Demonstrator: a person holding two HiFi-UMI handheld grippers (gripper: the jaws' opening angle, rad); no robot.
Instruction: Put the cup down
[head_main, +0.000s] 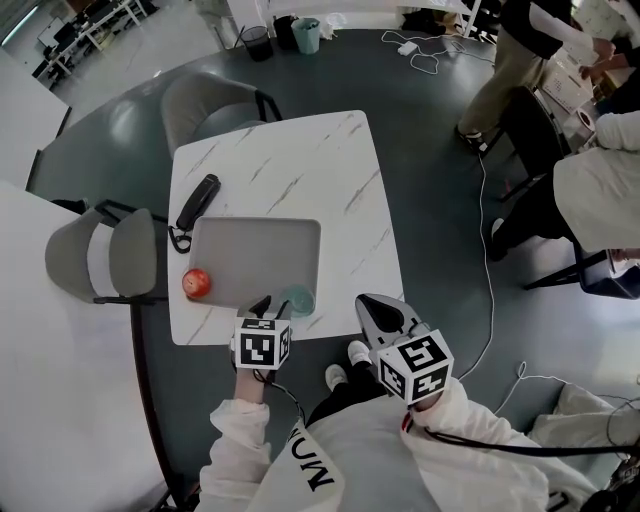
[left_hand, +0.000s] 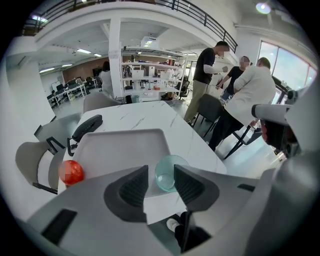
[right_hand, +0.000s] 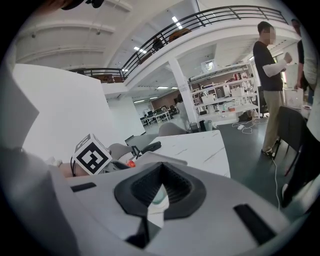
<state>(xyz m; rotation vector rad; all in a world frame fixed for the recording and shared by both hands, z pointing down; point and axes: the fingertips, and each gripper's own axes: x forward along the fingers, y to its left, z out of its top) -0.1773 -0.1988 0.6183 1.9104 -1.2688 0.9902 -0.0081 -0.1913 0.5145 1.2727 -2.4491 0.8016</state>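
A clear teal-tinted cup (head_main: 297, 300) stands upright on the near right corner of a grey tray (head_main: 255, 250). My left gripper (head_main: 268, 306) is at the table's near edge, open, its jaws spread on either side of the cup (left_hand: 170, 172) with gaps showing, pads not pressing. In the left gripper view the left gripper (left_hand: 161, 181) frames the cup over the tray (left_hand: 120, 145). My right gripper (head_main: 375, 312) hangs off the table's near right corner, shut and empty; in its own view the right gripper (right_hand: 161, 175) has its jaws together.
A red apple (head_main: 197, 283) lies by the tray's near left corner, and a black phone handset (head_main: 197, 203) lies at its far left. The white marble table (head_main: 300, 160) has grey chairs (head_main: 105, 255) to its left and behind. People (head_main: 600, 190) and floor cables are at the right.
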